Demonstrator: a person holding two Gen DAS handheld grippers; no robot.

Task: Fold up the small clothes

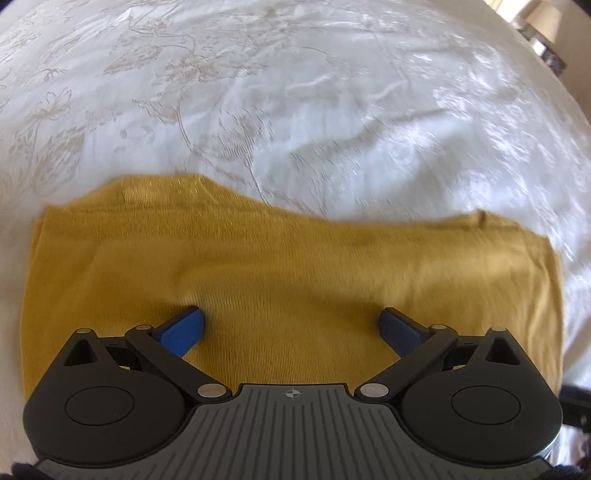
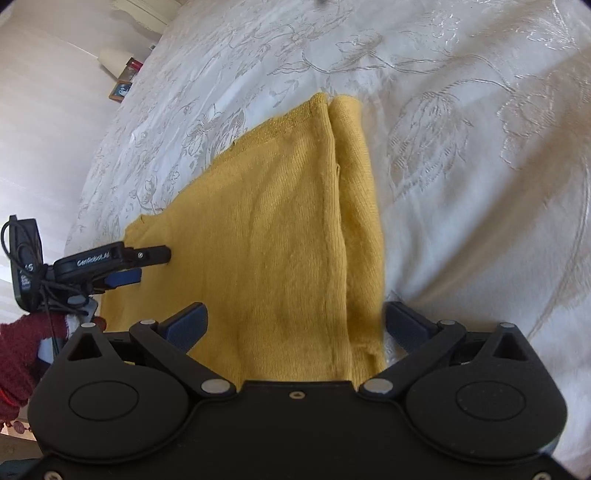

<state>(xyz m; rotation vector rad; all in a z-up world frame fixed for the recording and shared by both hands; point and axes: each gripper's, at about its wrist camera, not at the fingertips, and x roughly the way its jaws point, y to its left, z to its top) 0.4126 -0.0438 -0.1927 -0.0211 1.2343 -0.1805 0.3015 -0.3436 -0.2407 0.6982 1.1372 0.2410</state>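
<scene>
A mustard-yellow knitted garment lies flat on a white embroidered bedspread, folded into a long panel. My left gripper hovers over its near part, open, its blue fingertips wide apart with only cloth under them. In the right wrist view the same garment stretches away from me with a folded strip along its right side. My right gripper is open, its fingers straddling the near end of the cloth. The left gripper shows there at the garment's left edge, held by a hand in a dark red glove.
The bedspread spreads wide beyond and to the right of the garment. A lamp and small items stand past the bed's far left edge; another lamp sits at the top right in the left wrist view.
</scene>
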